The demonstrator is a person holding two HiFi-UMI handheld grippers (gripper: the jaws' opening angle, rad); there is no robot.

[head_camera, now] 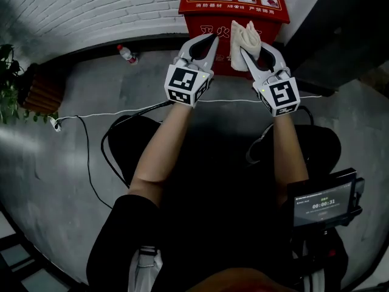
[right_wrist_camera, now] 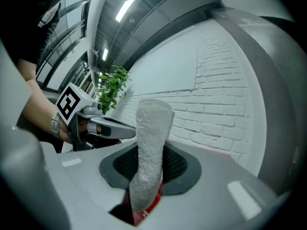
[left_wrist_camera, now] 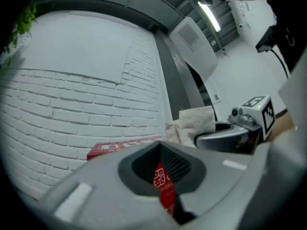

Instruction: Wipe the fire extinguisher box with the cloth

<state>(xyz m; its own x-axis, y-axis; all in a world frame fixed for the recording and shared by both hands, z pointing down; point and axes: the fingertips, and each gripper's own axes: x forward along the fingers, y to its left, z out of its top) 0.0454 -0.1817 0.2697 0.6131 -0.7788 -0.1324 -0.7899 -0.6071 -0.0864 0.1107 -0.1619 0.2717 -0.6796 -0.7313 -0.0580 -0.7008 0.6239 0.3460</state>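
We see only the lid and part of the front of the red fire extinguisher box [head_camera: 234, 8] at the far wall; the frame cuts its top. Our right gripper [head_camera: 250, 48] clamps the cloth [head_camera: 246, 36] at the box's front; whether the cloth touches it is unclear. Our left gripper [head_camera: 213, 38] is closed and empty. Bare floor runs left to a bottle [head_camera: 127, 54].

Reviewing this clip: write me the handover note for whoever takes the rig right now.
Right hand-held gripper: shut on the cloth, which sticks out past the jaws.
Left hand-held gripper: shut, empty, alongside.
Fire extinguisher box: red, on the floor against the brick wall, just ahead of both.
Done: cloth is in the grip.
Left: I cannot tell whether the cloth touches the box; wipe its lid and front.
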